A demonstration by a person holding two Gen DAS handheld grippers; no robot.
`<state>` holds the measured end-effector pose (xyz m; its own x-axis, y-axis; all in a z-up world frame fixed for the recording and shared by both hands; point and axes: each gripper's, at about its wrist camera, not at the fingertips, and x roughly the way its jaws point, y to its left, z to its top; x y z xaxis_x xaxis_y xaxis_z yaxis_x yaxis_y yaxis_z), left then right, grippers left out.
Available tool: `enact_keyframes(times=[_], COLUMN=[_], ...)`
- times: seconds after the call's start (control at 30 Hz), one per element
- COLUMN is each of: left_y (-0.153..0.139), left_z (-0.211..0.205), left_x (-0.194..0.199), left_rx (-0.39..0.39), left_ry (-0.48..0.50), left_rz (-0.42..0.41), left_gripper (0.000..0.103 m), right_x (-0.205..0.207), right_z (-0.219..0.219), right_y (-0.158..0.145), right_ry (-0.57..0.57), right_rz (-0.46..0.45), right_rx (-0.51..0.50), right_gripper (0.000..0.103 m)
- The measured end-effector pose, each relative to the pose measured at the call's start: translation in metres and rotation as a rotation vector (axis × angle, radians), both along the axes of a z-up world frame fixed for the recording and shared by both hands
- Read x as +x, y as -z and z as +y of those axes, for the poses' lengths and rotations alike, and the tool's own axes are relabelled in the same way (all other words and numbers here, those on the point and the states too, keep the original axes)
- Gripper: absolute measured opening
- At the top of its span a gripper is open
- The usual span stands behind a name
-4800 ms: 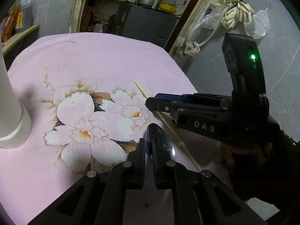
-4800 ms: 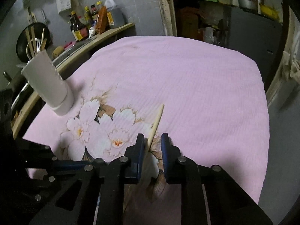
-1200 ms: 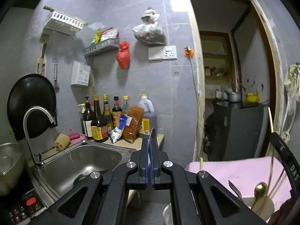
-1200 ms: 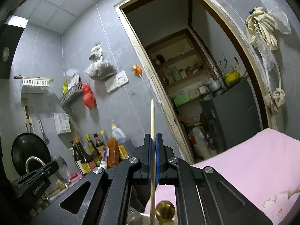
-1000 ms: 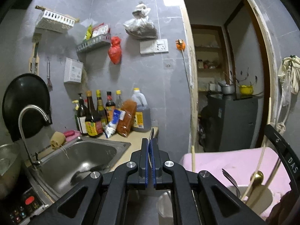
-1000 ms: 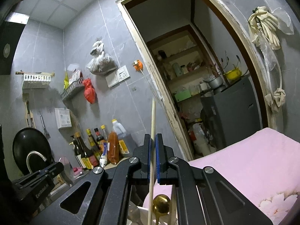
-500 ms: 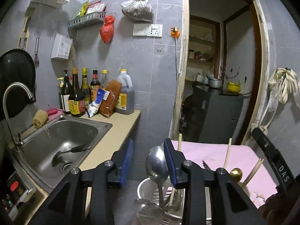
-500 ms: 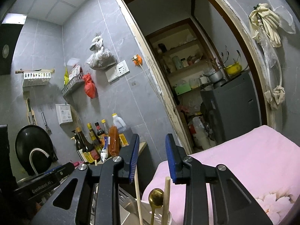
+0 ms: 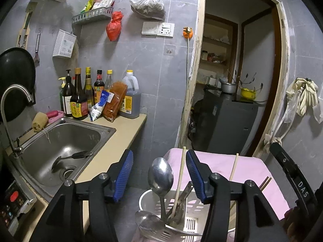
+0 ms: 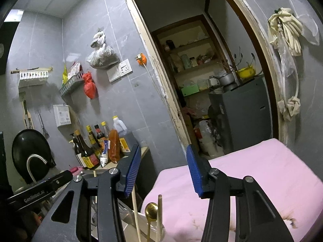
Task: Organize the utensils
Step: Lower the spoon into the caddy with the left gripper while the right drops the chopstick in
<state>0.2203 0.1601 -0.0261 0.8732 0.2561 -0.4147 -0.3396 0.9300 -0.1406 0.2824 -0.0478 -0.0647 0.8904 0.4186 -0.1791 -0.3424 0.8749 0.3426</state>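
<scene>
Left wrist: steel spoon [image 9: 160, 174] in holder [image 9: 189, 206]; right wrist: gold spoon [image 10: 151, 209].

A utensil holder [image 9: 187, 207] is standing at the near edge of the scene, on the near left corner of a cloth-covered table [image 9: 248, 167]. A spoon [image 9: 160, 176], a chopstick [image 9: 179, 179] and other utensils are standing inside it, and a second chopstick [image 9: 234, 166] is leaning out on its right side. A slotted turner [image 9: 153, 224] is lying across its near rim. To the left of the holder a bench [image 9: 113, 147] is running toward the far wall, with a sink [image 9: 58, 147] set into it. Bottles [image 9: 97, 92] are standing in a row at the far end of the bench, against the wall. Right of them a doorway [image 9: 238, 80] is opening into a back room.
</scene>
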Motion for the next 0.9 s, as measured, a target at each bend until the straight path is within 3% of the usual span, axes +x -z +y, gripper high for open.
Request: enact_keyframes(times=[0.4, 0.67, 0.9], left_y=[-0.007, -0.012, -0.022], left_z=[-0.008, -0.019, -0.031], left_x=[-0.006, -0.018, -0.032], left_rx=[-0.037, -0.035, -0.017], left_ry=[0.043, 0.067, 0.079], left_rz=[0.020, 0.029, 0.028], left_gripper=[0.077, 0.096, 0.100], right_x=[-0.009, -0.028, -0.047], right_z=[-0.008, -0.025, -0.039], right_y=[-0.022, -0.033, -0.049], right_ry=[0.022, 0.044, 0.060], right_rz=[0.050, 0.070, 0.072], right_rx=[-0.118, -0.172, -0.180], right_gripper=[0.059, 0.088, 0.101])
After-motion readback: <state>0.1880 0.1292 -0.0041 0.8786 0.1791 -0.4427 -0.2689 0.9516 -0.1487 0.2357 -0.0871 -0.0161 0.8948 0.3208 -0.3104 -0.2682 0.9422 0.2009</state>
